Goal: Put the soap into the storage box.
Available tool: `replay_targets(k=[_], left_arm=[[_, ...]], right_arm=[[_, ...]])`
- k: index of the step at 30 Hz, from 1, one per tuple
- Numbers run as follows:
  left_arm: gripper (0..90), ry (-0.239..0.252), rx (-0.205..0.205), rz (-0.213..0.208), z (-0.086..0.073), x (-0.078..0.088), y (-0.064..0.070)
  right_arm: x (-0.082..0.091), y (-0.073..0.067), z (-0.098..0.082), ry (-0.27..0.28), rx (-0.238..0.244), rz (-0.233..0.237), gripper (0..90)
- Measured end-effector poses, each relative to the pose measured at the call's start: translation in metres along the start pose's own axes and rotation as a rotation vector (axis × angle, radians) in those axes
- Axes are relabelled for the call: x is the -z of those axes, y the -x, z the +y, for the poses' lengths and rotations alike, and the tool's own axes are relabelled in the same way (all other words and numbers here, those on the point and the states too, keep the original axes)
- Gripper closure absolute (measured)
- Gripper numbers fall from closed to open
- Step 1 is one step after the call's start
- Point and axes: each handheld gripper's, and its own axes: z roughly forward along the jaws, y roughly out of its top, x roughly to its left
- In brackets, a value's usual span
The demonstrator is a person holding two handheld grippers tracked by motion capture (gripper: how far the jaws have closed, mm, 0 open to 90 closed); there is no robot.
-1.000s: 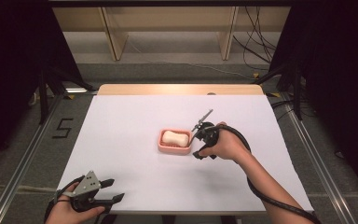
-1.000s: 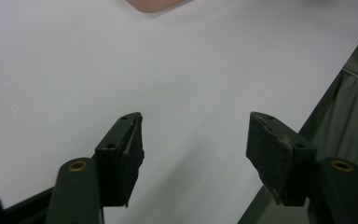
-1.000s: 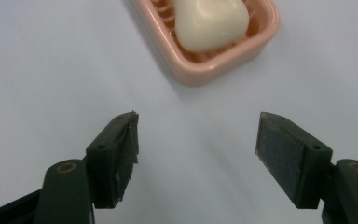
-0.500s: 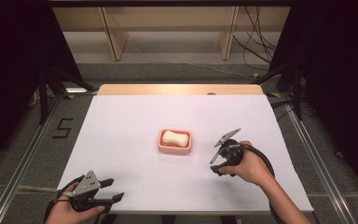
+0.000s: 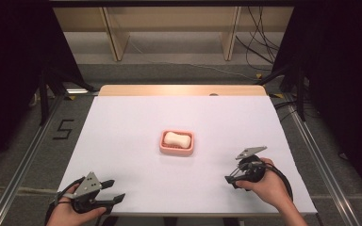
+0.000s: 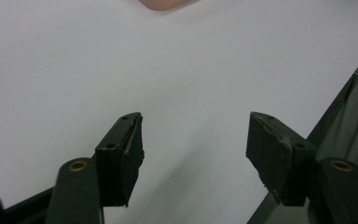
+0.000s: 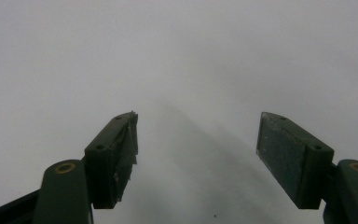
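**While both grippers rest apart from it, the soap sits in its dish at mid-table**

As the high view shows, the right gripper (image 5: pixel 232 178) is held in the person's right hand (image 5: pixel 264 186) over the near right part of the white table (image 5: pixel 132 141), with the forearm coming in from the bottom edge and the jaws aimed leftward and a little toward the person. Its jaws stand spread wide with nothing between them, and in the right gripper view (image 7: pixel 196 154) only bare white surface lies ahead of them.

The left gripper (image 5: pixel 115 190) lies low at the near left corner in the left hand (image 5: pixel 70 214), its jaws spread too and empty, pointing to the right along the near edge. In the left gripper view (image 6: pixel 193 154) the table's near edge runs just beside the right-hand jaw.

The bar of soap (image 5: pixel 177 139) lies in the pink soap dish (image 5: pixel 176 151), ahead and to the left of the right gripper, and ahead and to the right of the left one, well apart from both. Its long axis runs roughly across the table, side to side, tilted slightly.

Open white surface surrounds the dish on every side. The right gripper is near the table's front edge, with the right edge a little farther off.
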Motion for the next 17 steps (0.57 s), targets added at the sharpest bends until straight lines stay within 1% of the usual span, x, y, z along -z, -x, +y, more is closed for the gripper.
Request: replay_targets(k=[1,2,3,4,5,6,7,8,9,10,11,12,13,14,15,16,17], left_arm=[[35.8,-0.009,-0.024,0.002,0.0,0.001,-0.001],[35.8,-0.017,-0.041,0.007,0.001,0.001,-0.002],[35.8,-0.018,-0.043,0.01,0.001,0.001,-0.002],[35.9,-0.009,-0.033,0.002,0.0,0.0,-0.001],[35.8,-0.009,-0.033,0.002,0.0,0.0,-0.001],[35.8,-0.016,-0.043,0.007,0.001,0.001,-0.002],[35.8,-0.031,-0.048,-0.006,0.002,0.003,-0.003],[35.8,-0.013,-0.043,0.005,0.001,0.002,-0.002],[35.7,-0.013,-0.043,0.005,0.002,0.002,-0.002],[35.7,-0.013,-0.043,0.005,0.002,0.002,-0.002],[35.7,-0.01,-0.019,0.003,0.001,0.002,-0.001],[35.7,-0.004,-0.012,0.002,0.001,0.001,-0.001],[35.7,-0.019,-0.02,0.006,0.002,0.002,-0.001],[35.7,-0.018,-0.033,0.005,0.002,0.002,-0.001],[35.6,-0.024,-0.053,0.01,0.003,0.002,-0.002],[35.6,-0.007,-0.033,0.006,0.003,0.001,0.0],[35.6,-0.007,-0.033,0.006,0.003,0.001,0.0]], right_arm=[[0.002,0.001,-0.005,0.031,-0.026,-0.004,30.2],[0.001,0.002,-0.008,0.054,-0.036,-0.006,30.4],[0.0,0.004,-0.01,0.089,-0.028,-0.011,30.4],[0.001,0.005,-0.011,0.113,-0.041,-0.012,30.5],[-0.001,0.006,-0.013,0.151,-0.035,-0.02,30.5],[-0.001,0.006,-0.013,0.151,-0.035,-0.02,30.5],[0.003,0.008,-0.014,0.144,-0.05,-0.014,30.3],[0.003,0.009,-0.014,0.166,-0.065,-0.016,30.3],[0.005,0.01,-0.014,0.151,-0.064,-0.02,30.2],[0.005,0.011,-0.014,0.159,-0.054,-0.02,30.2],[0.007,0.009,-0.014,0.151,-0.086,-0.02,30.2],[0.007,0.01,-0.014,0.16,-0.085,-0.027,30.1],[0.001,0.011,-0.015,0.215,-0.073,-0.021,30.1],[0.002,0.012,-0.015,0.196,-0.073,-0.015,30.0],[0.004,0.012,-0.015,0.174,-0.072,-0.022,29.9],[0.004,0.013,-0.015,0.157,-0.066,-0.014,29.4],[0.004,0.011,-0.016,0.15,-0.092,-0.016,28.6]])
